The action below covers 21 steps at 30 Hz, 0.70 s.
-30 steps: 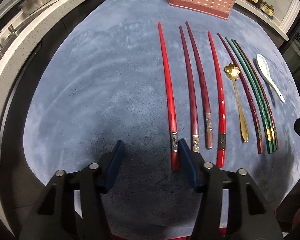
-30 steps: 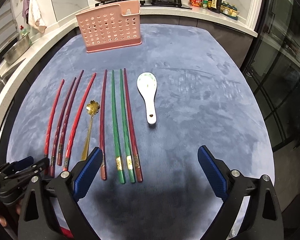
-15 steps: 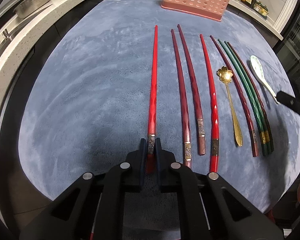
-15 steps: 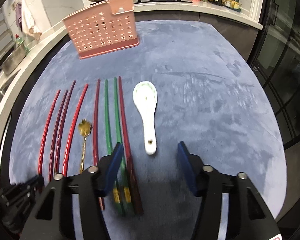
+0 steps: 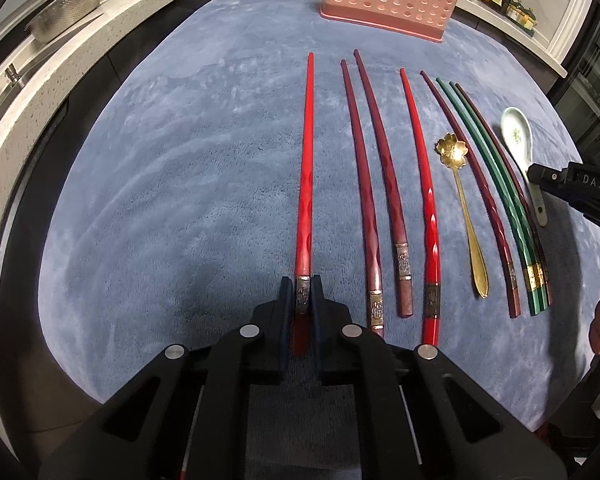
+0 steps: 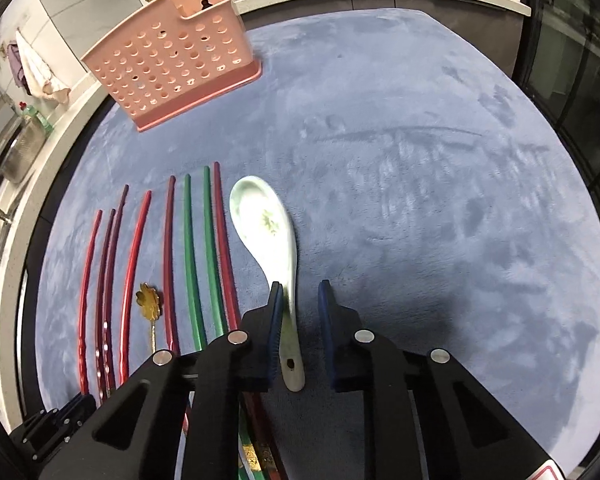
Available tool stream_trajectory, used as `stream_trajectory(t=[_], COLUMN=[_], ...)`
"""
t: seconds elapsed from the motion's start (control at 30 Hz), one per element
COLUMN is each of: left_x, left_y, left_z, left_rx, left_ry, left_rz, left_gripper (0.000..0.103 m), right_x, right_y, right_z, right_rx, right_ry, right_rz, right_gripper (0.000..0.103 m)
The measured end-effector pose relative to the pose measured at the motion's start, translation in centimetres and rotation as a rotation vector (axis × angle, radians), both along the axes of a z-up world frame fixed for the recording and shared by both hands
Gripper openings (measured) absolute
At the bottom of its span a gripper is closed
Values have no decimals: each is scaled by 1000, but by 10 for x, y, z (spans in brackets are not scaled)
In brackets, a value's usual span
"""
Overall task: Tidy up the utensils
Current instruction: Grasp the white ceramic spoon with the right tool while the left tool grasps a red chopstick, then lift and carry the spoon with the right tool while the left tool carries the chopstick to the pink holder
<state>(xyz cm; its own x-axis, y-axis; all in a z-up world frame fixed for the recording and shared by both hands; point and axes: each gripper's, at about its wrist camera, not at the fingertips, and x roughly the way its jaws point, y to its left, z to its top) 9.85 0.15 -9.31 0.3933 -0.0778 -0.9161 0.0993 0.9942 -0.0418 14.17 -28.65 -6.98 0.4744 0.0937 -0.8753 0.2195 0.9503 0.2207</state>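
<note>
Right claw [image 6: 300, 304] has closed in around the spoon [image 6: 266, 228]; left claw [image 5: 302, 296] pinches the red chopstick [image 5: 305, 168].

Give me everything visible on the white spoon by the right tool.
The white ceramic spoon looks glazed, with a faint green motif in its bowl and a small hole near the handle end. It lies bowl up on the blue mat, right of the chopsticks, handle between the right tool's open fingers, the left finger at its edge.
</note>
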Motion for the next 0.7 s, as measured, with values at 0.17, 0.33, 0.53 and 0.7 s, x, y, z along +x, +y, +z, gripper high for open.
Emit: stream_trajectory(t=[0.17, 0.33, 0.53, 0.7], left_x=[0, 1, -1, -2], left_y=[-2, -2, 2, 5], left_z=[0, 0, 0, 1], left_rx=[3, 1, -23, -38], left_ry=[-6, -10, -13, -15], left_rz=[1, 3, 9, 2], left_gripper=[9, 9, 9, 8], right_x=[-4, -16, -25, -32], right_y=[2, 5, 6, 6], right_z=[-4, -6, -6, -4], right_rx=[24, 17, 5, 11], right_ry=[-8, -18, -15, -18], right_rz=[10, 17, 21, 27], right_gripper=[16, 16, 12, 8])
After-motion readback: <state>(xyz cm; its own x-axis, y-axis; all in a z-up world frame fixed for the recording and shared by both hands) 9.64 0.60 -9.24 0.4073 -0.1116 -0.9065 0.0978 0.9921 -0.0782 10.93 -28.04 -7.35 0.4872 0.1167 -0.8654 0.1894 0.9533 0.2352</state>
